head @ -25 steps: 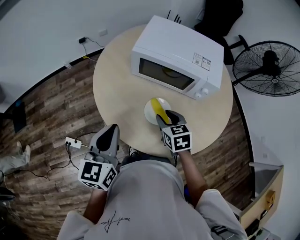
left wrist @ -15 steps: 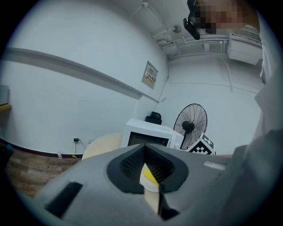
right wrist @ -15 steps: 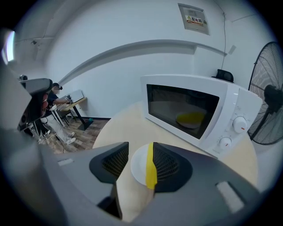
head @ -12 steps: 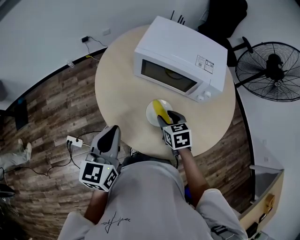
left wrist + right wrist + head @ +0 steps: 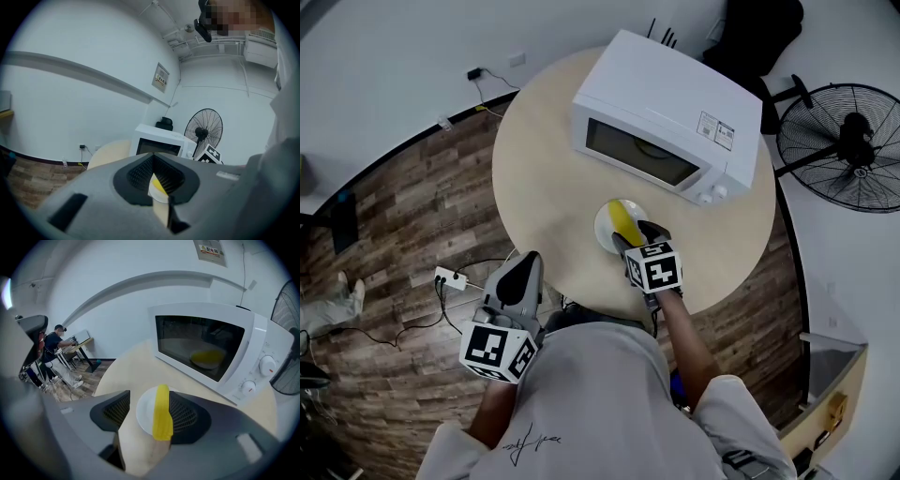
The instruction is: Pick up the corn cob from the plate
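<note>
The yellow corn cob (image 5: 623, 220) lies on a small white plate (image 5: 606, 225) on the round table, in front of the microwave. My right gripper (image 5: 636, 234) reaches down over the plate's near side. In the right gripper view the corn cob (image 5: 162, 418) sits between the jaws of the right gripper (image 5: 152, 414), close against the right pad, with bare plate (image 5: 144, 409) showing on the left. Those jaws have just been opening and do not press on the cob. My left gripper (image 5: 524, 268) hangs off the table's near edge, shut and holding nothing.
A white microwave (image 5: 666, 117) stands closed at the back of the beige round table (image 5: 544, 178), with something yellow (image 5: 206, 357) inside. A black floor fan (image 5: 853, 145) stands at the right. A power strip (image 5: 450, 279) and cables lie on the wood floor at the left.
My right gripper has sunk a little closer onto the plate and its jaws stand wider around the cob. The left gripper has stayed where it was.
</note>
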The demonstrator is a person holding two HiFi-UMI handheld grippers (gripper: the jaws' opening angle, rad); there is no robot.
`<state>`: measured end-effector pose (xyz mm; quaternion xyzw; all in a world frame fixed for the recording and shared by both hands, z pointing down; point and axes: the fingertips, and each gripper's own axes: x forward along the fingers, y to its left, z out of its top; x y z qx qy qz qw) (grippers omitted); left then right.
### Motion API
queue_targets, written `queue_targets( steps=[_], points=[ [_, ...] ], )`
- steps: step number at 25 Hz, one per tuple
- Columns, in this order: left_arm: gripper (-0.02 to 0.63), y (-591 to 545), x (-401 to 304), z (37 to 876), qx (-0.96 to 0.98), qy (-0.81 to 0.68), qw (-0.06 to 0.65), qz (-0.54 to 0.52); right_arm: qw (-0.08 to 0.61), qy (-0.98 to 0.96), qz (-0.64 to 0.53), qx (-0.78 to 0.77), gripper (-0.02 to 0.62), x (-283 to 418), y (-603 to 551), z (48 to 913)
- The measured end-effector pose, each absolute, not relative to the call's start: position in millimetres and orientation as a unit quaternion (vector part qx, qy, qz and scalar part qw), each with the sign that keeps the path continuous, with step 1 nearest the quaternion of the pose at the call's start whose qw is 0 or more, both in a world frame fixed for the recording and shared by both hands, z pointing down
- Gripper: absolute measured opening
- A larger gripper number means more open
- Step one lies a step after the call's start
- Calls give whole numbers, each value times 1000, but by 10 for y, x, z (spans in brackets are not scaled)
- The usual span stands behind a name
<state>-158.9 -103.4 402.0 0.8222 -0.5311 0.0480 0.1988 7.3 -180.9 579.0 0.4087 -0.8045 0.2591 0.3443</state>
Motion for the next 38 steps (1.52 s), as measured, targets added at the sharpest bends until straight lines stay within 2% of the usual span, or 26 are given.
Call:
queue_targets(
  steps=[12, 38],
  points=[
    [-8, -1078, -1617, 4068, 817, -536, 204, 56, 365, -797, 271, 397, 310, 81, -1858, 6001],
    [-9, -1054, -1599, 4127, 810, -542, 214, 67, 399, -775, 298, 390, 321, 117, -1919, 6423]
  ],
)
